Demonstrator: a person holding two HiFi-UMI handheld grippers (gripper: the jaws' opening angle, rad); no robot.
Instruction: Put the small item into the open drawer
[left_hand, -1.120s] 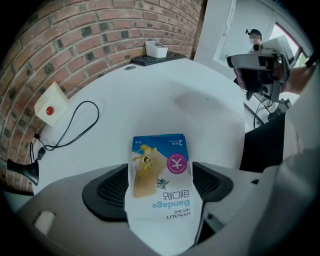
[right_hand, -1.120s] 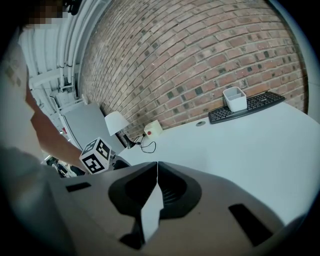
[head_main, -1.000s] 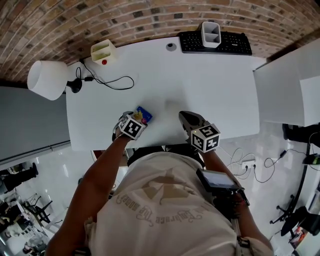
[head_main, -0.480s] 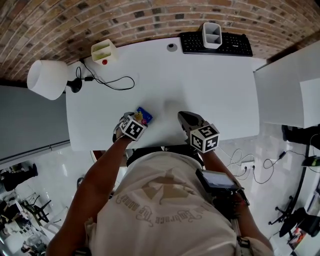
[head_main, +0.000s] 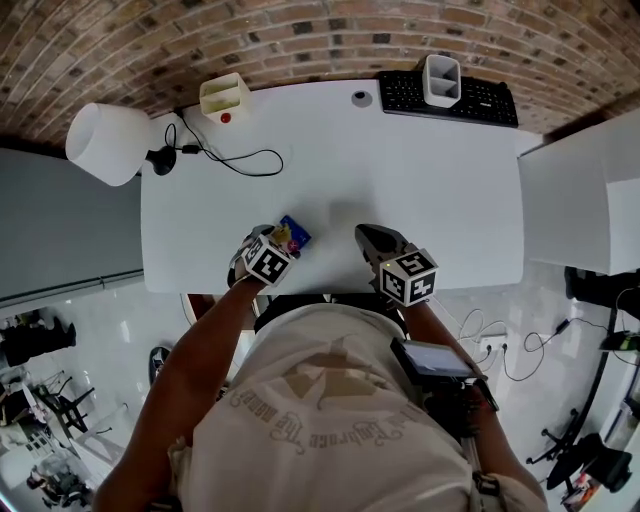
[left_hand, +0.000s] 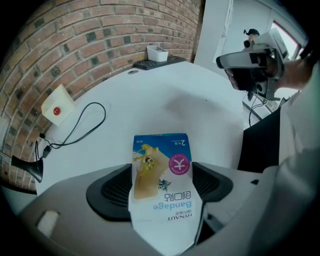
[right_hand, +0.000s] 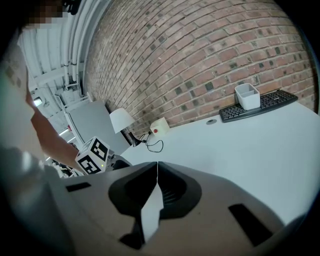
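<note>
Bandage packet (left_hand: 162, 185): a flat, thin paper-and-film sachet, blue and white print. Judged very light and floppy, with a smooth face that could slide. It is best pinched across its flat faces near the middle, and it should crease rather than break. It stands between the jaws of the left gripper (left_hand: 161, 192), which are closed onto its lower half, with the upper half sticking out past the pads. The packet is held just over the near edge of the white table (head_main: 420, 190), toward its left part. The right gripper (right_hand: 157, 167) is beside it to the right, jaws pressed together tip to tip with nothing between them. No open drawer can be made out in any view, so the drop point is unconfirmed. Containers: a white divided holder (head_main: 442, 80) sits on the keyboard (head_main: 470, 100) at the far edge, and both compartments look empty. A cream box (head_main: 225, 97) with a red button is at far left, contents not readable. A lamp (head_main: 105, 143) and a black cable (head_main: 240, 158) are nearby.
</note>
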